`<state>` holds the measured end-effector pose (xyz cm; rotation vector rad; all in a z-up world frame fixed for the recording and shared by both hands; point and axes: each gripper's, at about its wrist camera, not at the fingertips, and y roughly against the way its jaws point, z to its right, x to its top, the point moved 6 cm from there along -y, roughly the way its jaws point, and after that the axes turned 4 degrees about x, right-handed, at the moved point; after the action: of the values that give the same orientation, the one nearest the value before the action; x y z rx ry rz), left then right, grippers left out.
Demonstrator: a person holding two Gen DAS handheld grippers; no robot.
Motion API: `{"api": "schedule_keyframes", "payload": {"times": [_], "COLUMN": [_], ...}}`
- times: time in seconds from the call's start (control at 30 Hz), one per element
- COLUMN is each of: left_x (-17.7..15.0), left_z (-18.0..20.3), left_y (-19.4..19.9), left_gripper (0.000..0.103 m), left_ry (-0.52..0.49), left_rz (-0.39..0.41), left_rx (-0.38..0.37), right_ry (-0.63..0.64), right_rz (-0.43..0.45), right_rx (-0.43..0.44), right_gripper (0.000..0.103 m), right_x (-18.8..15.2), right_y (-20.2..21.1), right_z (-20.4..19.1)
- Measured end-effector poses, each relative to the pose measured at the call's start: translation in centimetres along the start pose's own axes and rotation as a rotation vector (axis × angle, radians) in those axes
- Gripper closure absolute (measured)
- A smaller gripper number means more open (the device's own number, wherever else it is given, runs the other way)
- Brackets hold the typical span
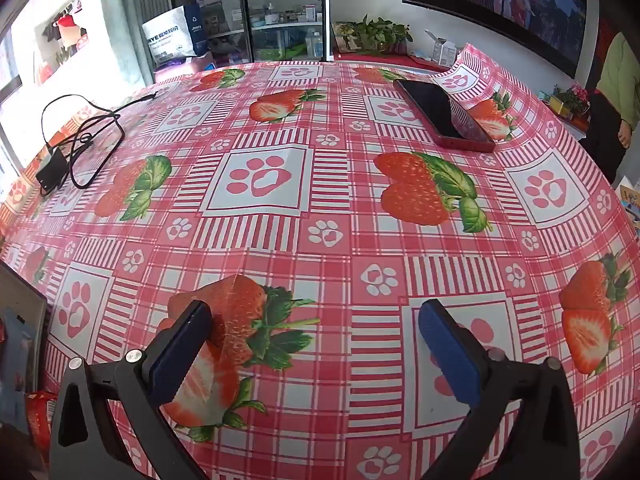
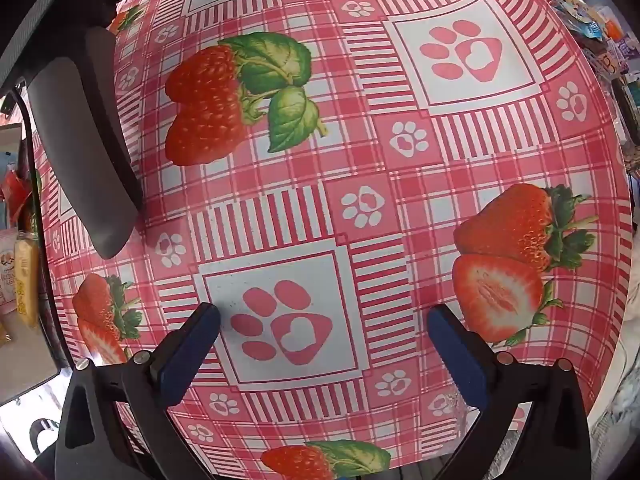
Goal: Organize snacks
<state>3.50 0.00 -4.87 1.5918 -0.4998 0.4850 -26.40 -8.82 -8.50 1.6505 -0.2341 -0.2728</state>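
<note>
the snacks show only at the edges of the views, none of them on the open middle of the desk (image 2: 320, 200). in the right wrist view a yellow packet (image 2: 27, 284) stands on end just off the desk's left edge, a pale printed packet (image 2: 7, 272) touching it on its left and red wrappers (image 2: 14, 194) above them. at the upper right of that view a heap of small packets (image 2: 600, 28), blue, white and purple, lies past the desk's rim, too small to tell apart. in the left wrist view a red packet (image 1: 38, 420) lies at the lower left, partly hidden.
</note>
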Motion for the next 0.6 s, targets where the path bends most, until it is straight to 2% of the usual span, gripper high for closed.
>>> {"api": "schedule_keyframes", "payload": {"times": [0.33,0.47,0.6], "left_x": [0.00,-0.01,0.00], "left_z": [0.02,0.06,0.05], "left_y": [0.00,0.02,0.01], "left_gripper": [0.000,0.000,0.000], "left_ry": [0.000,0.000,0.000], "left_rz": [0.000,0.000,0.000], "left_rx": [0.000,-0.001,0.000], "right_ry": [-0.001,0.004,0.009], "right_rz": [-0.008,-0.042,-0.028], "right_rx": [0.001,0.020,0.028], "right_gripper": [0.000,0.000,0.000], "right_x": [0.43,0.34,0.42], "right_y": [0.17,-0.13,-0.31], "right_z": [-0.32,-0.30,-0.29]}}
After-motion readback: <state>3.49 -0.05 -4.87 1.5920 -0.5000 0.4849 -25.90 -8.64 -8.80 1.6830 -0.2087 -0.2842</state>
